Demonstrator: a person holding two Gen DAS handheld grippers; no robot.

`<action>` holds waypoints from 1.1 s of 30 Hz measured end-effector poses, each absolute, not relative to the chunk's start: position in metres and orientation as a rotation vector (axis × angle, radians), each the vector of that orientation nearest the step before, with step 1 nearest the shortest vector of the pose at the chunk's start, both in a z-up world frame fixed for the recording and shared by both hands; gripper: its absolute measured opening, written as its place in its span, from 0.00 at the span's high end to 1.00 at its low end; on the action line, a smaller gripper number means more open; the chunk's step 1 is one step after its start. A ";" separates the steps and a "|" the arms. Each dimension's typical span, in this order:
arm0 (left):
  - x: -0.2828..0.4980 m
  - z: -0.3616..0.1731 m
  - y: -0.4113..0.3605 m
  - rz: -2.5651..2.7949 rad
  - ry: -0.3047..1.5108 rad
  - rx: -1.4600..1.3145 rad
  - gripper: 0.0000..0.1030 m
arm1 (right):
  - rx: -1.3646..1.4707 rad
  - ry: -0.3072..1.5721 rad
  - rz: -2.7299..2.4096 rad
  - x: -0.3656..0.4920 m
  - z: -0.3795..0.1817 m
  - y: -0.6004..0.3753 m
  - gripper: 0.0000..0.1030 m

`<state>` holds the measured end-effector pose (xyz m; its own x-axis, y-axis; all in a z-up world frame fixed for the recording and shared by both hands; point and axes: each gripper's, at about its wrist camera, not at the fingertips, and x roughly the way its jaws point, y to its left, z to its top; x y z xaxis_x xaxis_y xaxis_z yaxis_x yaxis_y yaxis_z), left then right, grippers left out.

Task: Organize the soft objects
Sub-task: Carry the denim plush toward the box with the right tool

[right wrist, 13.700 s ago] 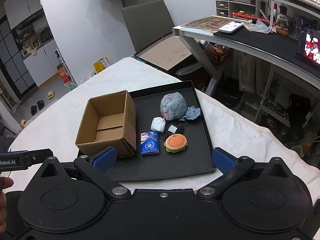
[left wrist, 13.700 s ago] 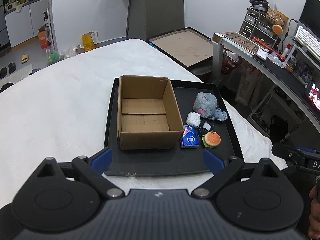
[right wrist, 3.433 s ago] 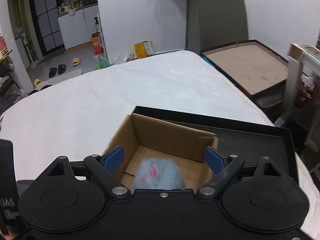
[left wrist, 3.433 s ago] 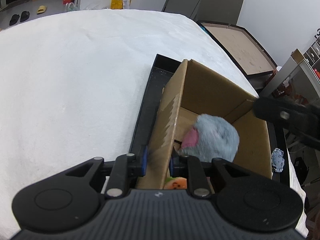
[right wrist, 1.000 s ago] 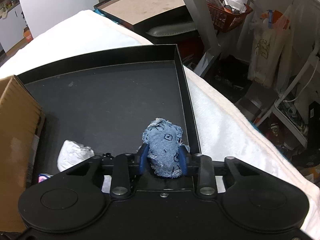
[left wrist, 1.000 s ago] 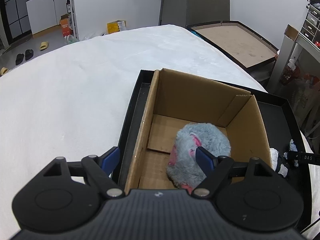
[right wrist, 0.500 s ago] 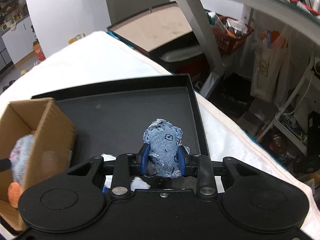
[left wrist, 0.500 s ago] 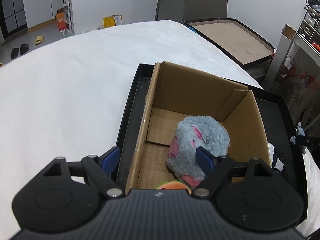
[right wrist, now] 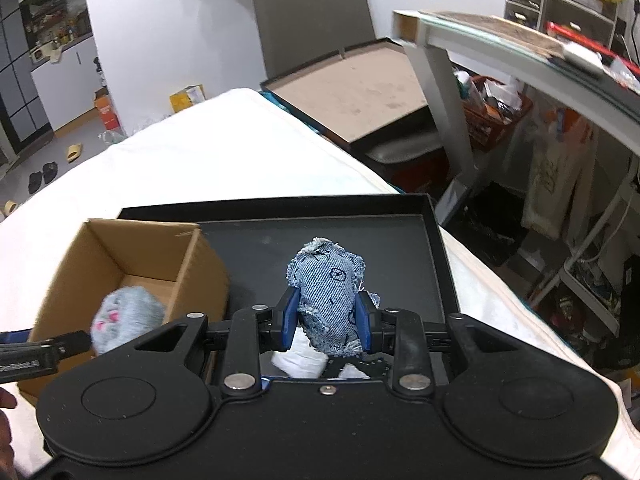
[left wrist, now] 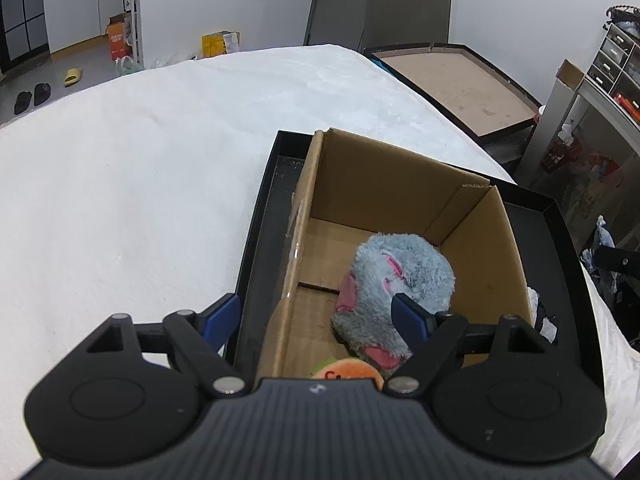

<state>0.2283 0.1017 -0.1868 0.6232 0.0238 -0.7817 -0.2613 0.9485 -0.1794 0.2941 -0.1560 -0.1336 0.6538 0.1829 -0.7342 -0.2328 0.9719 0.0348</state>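
An open cardboard box (left wrist: 404, 196) stands on a black tray (left wrist: 260, 216). Inside lie a grey-blue plush toy (left wrist: 396, 276) and an orange burger toy (left wrist: 346, 370), partly hidden by my left gripper. My left gripper (left wrist: 316, 316) is open and empty, hovering over the box's near left wall. My right gripper (right wrist: 326, 320) is shut on a blue denim pouch (right wrist: 326, 280), held above the tray (right wrist: 404, 248) to the right of the box (right wrist: 132, 256). The plush (right wrist: 124, 316) shows in the box. A white soft bundle (right wrist: 300, 360) lies on the tray under the right gripper.
The tray rests on a white padded table (left wrist: 140, 168). A grey chair (right wrist: 312, 12) and a brown board in a black frame (right wrist: 360, 84) stand beyond. A cluttered desk (right wrist: 520, 48) is at the right. Small white items (left wrist: 538, 312) lie right of the box.
My right gripper has lifted the denim pouch higher and turned toward the box. My left gripper has stayed open over the box and barely moved.
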 end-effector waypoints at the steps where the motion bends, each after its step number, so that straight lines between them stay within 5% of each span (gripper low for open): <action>1: 0.228 -0.186 0.102 0.164 0.884 -0.293 0.21 | -0.068 0.822 0.240 0.293 -0.132 -0.153 0.72; 19: 0.224 -0.187 0.115 0.128 0.899 -0.354 0.25 | -0.126 0.792 0.303 0.277 -0.113 -0.102 0.71; 24: 0.222 -0.189 0.119 0.122 0.903 -0.372 0.32 | -0.141 0.788 0.320 0.272 -0.111 -0.089 0.71; 33: 0.221 -0.194 0.129 0.122 0.930 -0.420 0.59 | -0.163 0.780 0.358 0.266 -0.107 -0.064 0.71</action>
